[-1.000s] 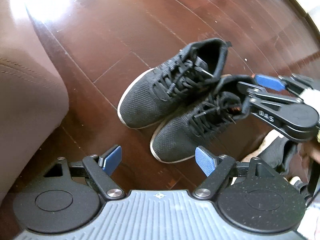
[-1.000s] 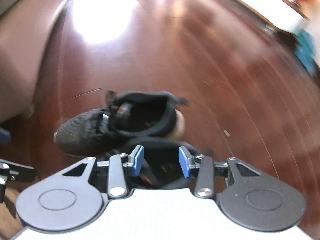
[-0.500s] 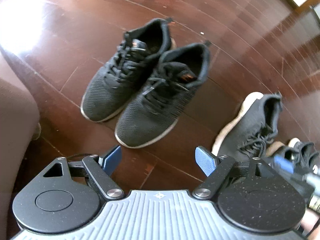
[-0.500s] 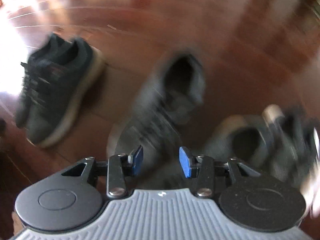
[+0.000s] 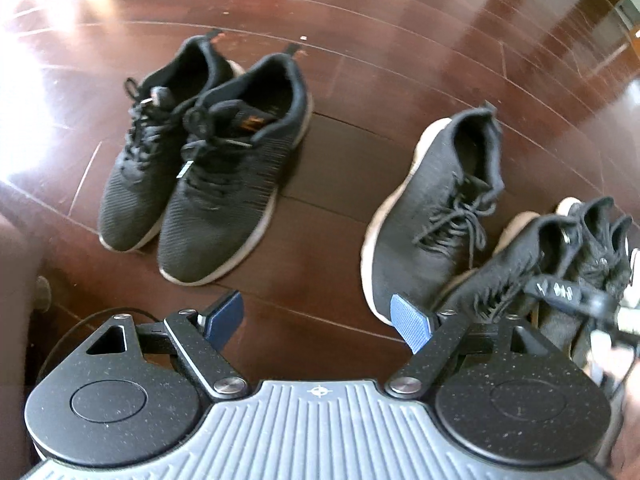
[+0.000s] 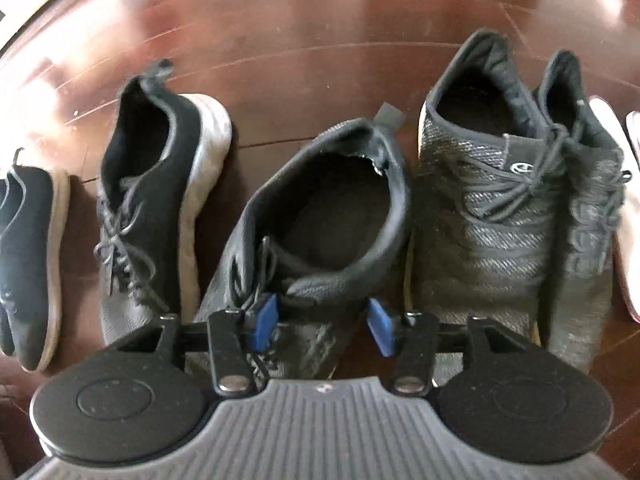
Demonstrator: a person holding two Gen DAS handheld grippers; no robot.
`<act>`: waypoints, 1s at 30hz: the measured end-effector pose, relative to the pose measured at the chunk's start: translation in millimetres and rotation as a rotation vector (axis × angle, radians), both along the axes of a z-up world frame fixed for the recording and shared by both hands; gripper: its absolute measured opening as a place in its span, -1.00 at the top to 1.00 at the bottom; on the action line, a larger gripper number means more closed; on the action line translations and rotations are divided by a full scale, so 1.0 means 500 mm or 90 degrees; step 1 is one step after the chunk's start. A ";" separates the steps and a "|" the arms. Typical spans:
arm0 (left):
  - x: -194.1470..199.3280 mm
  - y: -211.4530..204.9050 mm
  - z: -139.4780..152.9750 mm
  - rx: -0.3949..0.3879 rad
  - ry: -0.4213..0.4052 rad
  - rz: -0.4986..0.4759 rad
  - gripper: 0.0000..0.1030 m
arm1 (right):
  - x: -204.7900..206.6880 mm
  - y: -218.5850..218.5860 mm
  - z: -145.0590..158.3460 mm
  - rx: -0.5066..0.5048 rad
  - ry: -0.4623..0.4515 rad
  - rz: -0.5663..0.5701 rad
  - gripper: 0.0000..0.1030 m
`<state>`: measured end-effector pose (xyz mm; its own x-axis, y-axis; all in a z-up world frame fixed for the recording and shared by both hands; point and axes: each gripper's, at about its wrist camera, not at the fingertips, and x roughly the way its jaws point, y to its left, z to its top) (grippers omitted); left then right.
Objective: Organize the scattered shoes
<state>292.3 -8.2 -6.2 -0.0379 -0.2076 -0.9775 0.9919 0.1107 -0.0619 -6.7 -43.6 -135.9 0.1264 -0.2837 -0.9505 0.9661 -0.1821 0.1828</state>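
Dark sneakers crowd the wooden floor. A heathered grey pair sits touching on the right and a white-soled sneaker lies to the left, flanking the black shoe in the middle. The right gripper hovers low over this shoe's tongue, jaws moderately apart, gripping nothing. The left gripper hangs above bare floor, jaws wide, with a matched black pair far left.

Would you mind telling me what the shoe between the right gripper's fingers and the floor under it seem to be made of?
The shoe looks like black knitted fabric, matte: a fine woven texture shows on its side, and the collar edge is frayed. The floor appears to be dark reddish wood planks with a glossy finish, judging by the seams and bright reflections; it might be laminate.
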 end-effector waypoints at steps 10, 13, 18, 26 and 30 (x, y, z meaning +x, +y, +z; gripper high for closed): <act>-0.054 0.003 -0.015 0.010 -0.002 -0.024 -0.66 | 0.040 -0.076 0.011 -0.081 -0.003 0.153 -0.03; -0.061 0.001 -0.014 0.004 -0.005 -0.025 -0.65 | 0.053 -0.095 0.013 -0.087 0.009 0.194 -0.03; -0.073 -0.006 -0.011 -0.005 -0.007 -0.026 -0.66 | 0.037 -0.081 0.043 -0.096 0.002 0.152 -0.03; -0.120 0.006 0.004 -0.027 -0.002 -0.066 -0.65 | -0.037 0.026 0.116 -0.108 -0.013 0.064 -0.03; -0.155 0.041 0.005 -0.039 -0.008 -0.104 -0.66 | -0.107 0.102 0.157 -0.099 0.001 0.012 -0.04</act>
<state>214.8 12.4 -3.6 -0.0634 -0.2592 -0.9638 0.9972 -0.0557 -0.0506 -60.0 7.5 -57.6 0.1324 -0.4244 -0.8957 0.9694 -0.1330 0.2063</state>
